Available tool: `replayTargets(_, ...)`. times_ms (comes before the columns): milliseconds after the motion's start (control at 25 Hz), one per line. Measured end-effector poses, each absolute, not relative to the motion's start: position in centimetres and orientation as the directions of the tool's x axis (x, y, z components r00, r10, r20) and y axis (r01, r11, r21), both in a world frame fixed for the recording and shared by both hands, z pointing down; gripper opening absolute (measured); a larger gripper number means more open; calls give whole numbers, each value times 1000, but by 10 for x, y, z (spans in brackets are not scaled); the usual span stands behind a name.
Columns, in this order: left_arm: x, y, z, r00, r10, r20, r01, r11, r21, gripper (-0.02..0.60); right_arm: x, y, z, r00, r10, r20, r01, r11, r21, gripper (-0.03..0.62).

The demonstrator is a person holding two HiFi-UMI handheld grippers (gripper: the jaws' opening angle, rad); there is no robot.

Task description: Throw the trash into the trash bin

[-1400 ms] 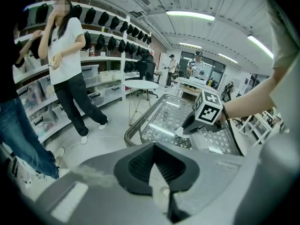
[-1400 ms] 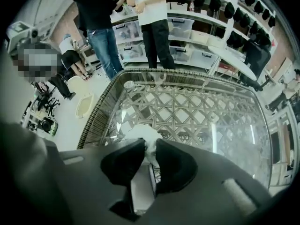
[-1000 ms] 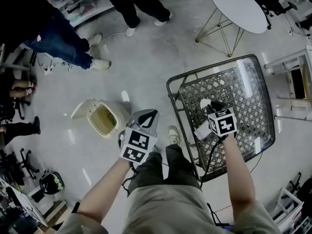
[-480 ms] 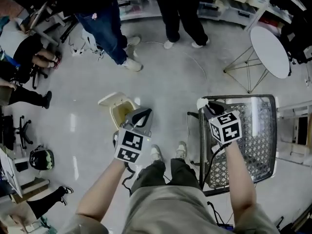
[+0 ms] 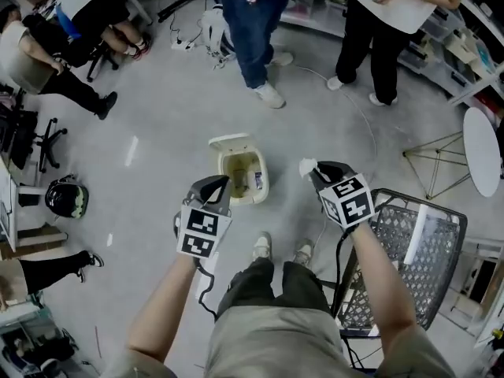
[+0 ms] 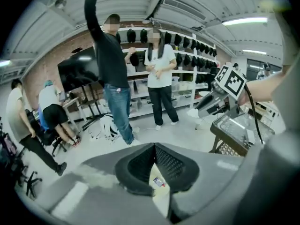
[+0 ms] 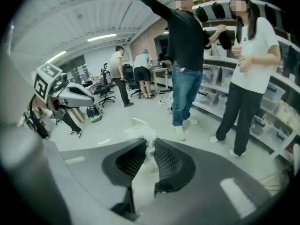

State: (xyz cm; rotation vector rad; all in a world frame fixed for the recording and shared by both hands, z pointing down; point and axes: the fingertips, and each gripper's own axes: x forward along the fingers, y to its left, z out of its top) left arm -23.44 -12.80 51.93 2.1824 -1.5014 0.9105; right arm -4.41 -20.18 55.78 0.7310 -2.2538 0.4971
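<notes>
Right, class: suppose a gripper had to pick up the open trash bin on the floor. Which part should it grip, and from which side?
Grip the trash bin by its thin side rim, probably coming down from above, one jaw inside, one outside. It stands upright with its mouth open, and the flipped-back lid blocks the far edge.

light: bright, even, from ceiling strip lights (image 6: 239,20)
glare: pale streaks on glossy floor (image 5: 130,152)
shadows: soft, faint
blur: near foreground soft in both gripper views
edges: fisheye bend, dark corners

grey left gripper (image 5: 214,183), black-white marker cube (image 5: 198,233)
</notes>
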Motion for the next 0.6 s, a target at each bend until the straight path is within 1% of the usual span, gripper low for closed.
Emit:
replayTargets(240,-301,-113,568,177,-694,697,-956,-290,-45,3,-135,-201,618,-614,-256,746,-536,829,-157,61)
replayTargets(400,-329,-108,607,161,-676,719,-964,-264,-33,3,-173,-198,662,-601,-220,769,-504,851,-150,61)
replayTargets(600,-353,-106,663,158,-652,741,-971,-239,-3,3,-206,-190,728,-586,-164,793,-488,854,-184,61)
